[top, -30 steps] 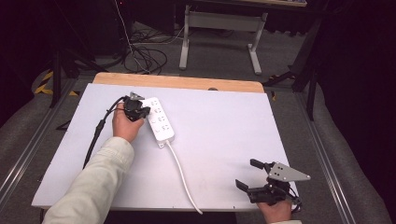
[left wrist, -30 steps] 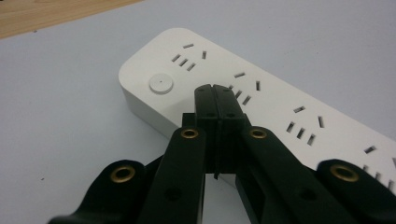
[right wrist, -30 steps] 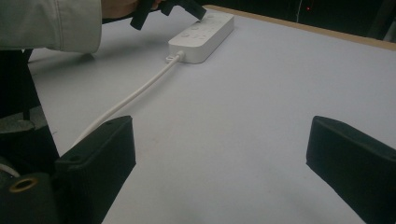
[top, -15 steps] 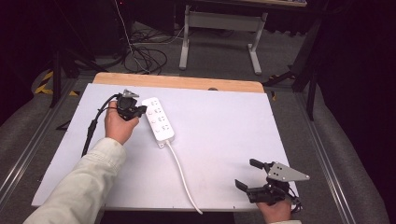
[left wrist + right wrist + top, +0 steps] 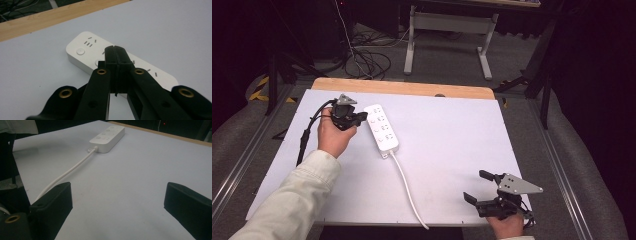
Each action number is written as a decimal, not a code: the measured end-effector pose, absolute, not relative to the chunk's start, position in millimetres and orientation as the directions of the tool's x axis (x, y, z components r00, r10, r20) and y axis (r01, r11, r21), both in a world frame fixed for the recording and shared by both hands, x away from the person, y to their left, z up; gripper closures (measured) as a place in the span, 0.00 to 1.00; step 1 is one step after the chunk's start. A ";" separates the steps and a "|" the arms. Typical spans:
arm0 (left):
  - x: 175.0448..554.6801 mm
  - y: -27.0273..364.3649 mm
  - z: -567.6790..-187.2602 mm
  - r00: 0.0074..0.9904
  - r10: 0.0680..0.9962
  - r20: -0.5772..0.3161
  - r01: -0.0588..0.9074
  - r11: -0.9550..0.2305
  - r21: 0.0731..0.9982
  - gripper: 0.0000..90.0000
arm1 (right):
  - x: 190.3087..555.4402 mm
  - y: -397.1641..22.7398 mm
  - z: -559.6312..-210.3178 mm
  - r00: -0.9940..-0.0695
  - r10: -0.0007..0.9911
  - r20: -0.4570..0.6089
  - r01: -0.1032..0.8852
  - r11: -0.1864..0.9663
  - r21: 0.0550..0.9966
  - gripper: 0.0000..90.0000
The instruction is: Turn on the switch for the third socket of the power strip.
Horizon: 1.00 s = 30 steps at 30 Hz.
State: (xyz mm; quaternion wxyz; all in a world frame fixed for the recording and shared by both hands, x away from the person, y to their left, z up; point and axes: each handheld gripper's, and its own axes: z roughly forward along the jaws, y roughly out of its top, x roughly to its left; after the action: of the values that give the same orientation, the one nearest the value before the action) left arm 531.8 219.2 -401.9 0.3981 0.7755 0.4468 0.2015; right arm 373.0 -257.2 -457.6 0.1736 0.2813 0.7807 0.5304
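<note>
A white power strip (image 5: 381, 128) lies on the white table top (image 5: 452, 130), its white cord (image 5: 408, 186) trailing toward the near edge. My left gripper (image 5: 362, 118) is held just left of the strip's far end, jaws pressed together with nothing between them. In the left gripper view the closed tips (image 5: 115, 48) hover over the power strip (image 5: 85, 47) near its round button. My right gripper (image 5: 476, 186) rests at the near right corner, jaws wide apart and empty. The right gripper view shows the strip (image 5: 108, 135) and cord (image 5: 72, 168) far ahead.
A wooden strip (image 5: 402, 88) borders the table's far edge. Beyond it stand a metal table frame (image 5: 447, 30) and loose floor cables (image 5: 367, 55). A black cable (image 5: 307, 132) trails from the left gripper across the table's left side.
My left hand has drifted slightly up and left, toward the far end of the power strip. The right gripper has stayed put.
</note>
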 end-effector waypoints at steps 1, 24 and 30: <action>529.1 219.4 -400.3 0.532 0.845 -0.041 0.527 -0.293 0.798 0.89 | 372.9 -257.3 -457.5 -0.781 0.624 0.028 0.256 0.278 0.926 0.10; 438.1 248.1 -376.0 0.643 0.763 -0.062 0.390 -0.257 0.884 0.38 | 370.9 -254.4 -455.5 -0.782 0.623 0.015 0.243 0.283 0.928 0.09; 417.1 262.6 -383.2 0.655 0.753 -0.053 0.358 -0.248 0.900 0.29 | 371.3 -253.8 -456.0 -0.782 0.623 0.018 0.247 0.284 0.926 0.09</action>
State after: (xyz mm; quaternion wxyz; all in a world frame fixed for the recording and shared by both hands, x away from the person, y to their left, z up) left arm 417.1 262.6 -383.2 0.4937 0.7642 0.3636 0.2002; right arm 371.3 -253.8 -456.0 0.1772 0.2783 0.7814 0.5296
